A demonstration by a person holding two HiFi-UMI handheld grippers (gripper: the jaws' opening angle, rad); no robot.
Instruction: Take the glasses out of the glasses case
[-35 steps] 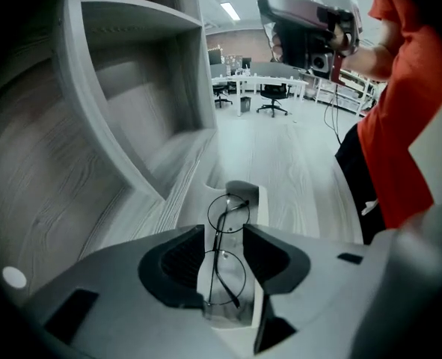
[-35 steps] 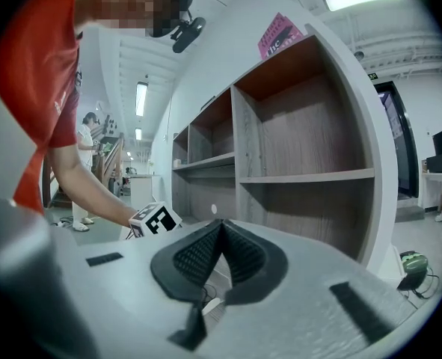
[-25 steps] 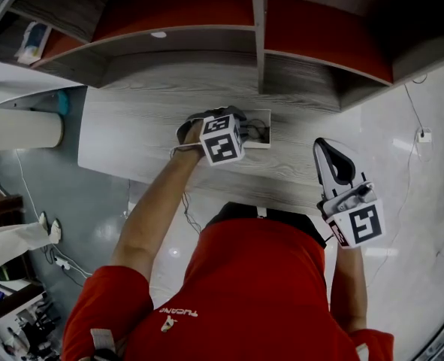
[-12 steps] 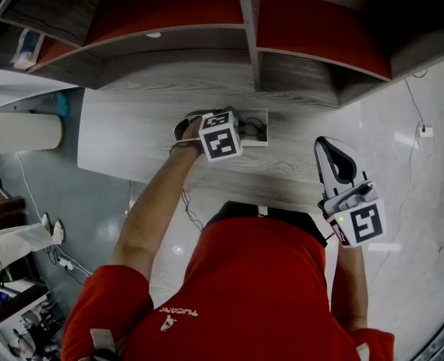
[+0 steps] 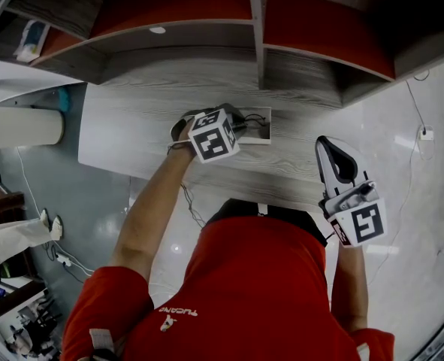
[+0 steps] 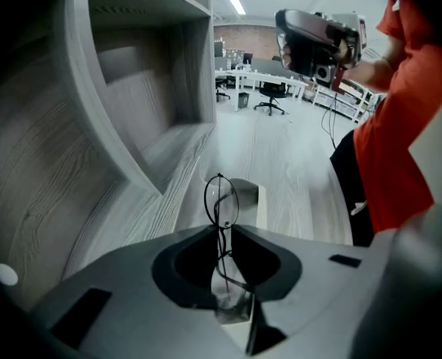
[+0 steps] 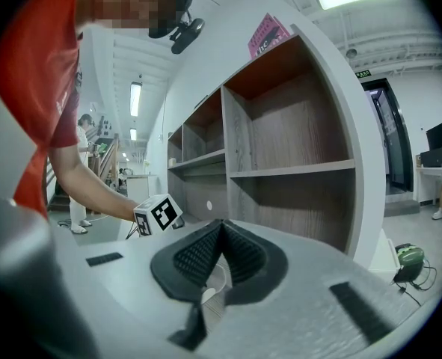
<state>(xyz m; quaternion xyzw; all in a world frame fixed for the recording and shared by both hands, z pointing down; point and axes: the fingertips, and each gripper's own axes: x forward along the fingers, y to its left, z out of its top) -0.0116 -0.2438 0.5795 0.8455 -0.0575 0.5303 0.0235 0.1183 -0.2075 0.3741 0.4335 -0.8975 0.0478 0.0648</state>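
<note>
The glasses [image 6: 221, 200], thin black wire frames, stand on edge between the jaws of my left gripper [image 6: 222, 229]. Those jaws are closing and pinch the frame near the bridge. Just beyond lies the open white glasses case [image 6: 249, 197]. In the head view the left gripper [image 5: 235, 120] points steeply down over the case [image 5: 266, 127] on the desk, and its marker cube [image 5: 212, 135] hides the tips. My right gripper [image 5: 330, 146] hangs off the desk's right front edge, roughly level, and its ribbed jaws [image 7: 221, 229] are shut with nothing between them.
The grey wood-grain desk [image 5: 131, 138] runs under a shelf unit [image 5: 258, 28] with red-backed compartments and an upright divider. A dark object [image 5: 185, 125] lies left of the case. A cable and plug [image 5: 423, 134] lie on the pale floor at right.
The left gripper's marker cube has shifted slightly left over the case. The right gripper has not moved.
</note>
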